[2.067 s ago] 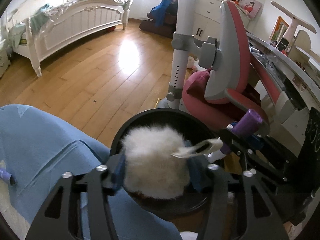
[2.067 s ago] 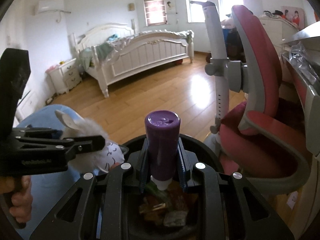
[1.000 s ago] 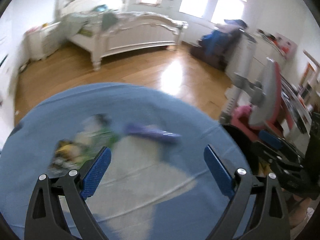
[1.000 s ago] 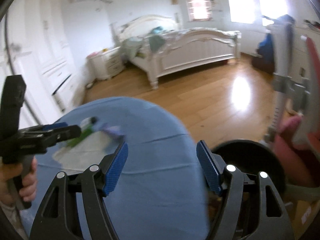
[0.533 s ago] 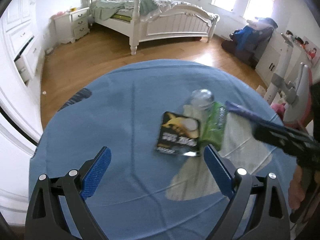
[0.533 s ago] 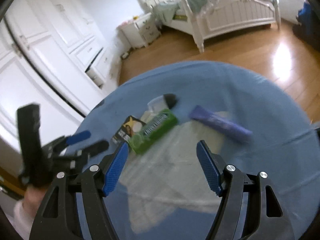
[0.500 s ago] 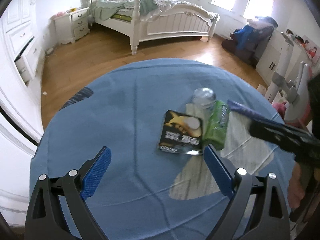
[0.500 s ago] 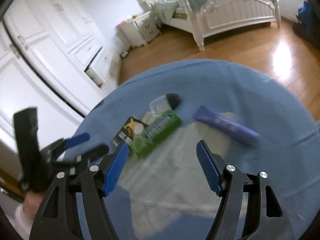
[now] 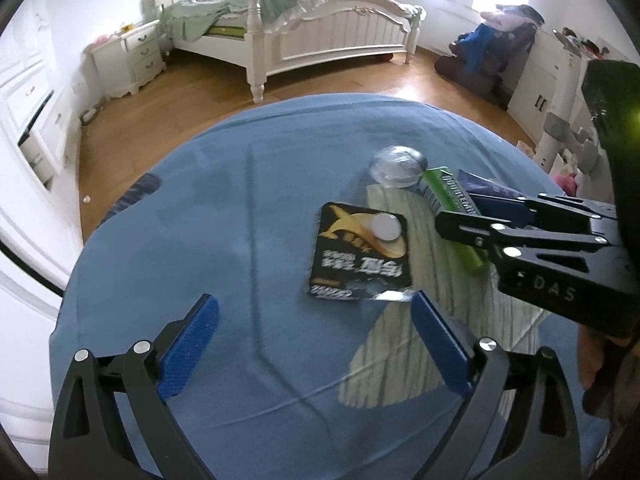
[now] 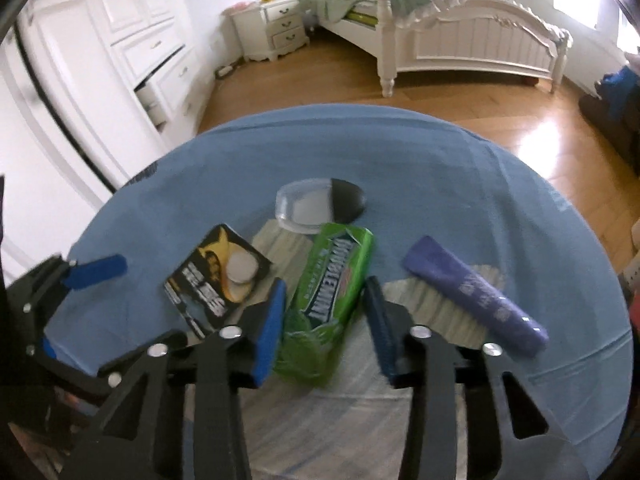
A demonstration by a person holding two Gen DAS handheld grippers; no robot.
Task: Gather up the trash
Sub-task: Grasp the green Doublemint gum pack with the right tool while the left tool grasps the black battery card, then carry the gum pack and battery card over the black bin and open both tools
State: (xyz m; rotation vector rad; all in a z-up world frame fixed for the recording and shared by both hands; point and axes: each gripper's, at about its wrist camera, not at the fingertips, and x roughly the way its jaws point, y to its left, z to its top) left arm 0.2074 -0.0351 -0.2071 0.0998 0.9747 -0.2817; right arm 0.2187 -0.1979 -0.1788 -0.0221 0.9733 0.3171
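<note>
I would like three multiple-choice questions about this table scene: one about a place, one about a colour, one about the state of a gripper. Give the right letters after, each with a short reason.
1. Where does the green pack lie?
A. on the floor
B. between the black packet and the purple tube
C. on the bed

2. What colour is the tablecloth?
A. blue
B. red
C. yellow

3. How does the left gripper stand?
A. shut on the tube
B. shut on the black packet
C. open, holding nothing

Answers:
1 B: the right wrist view shows the packet on one side, the tube on the other.
2 A: the cloth is blue in both views.
3 C: its pads stand wide apart over bare cloth.
</note>
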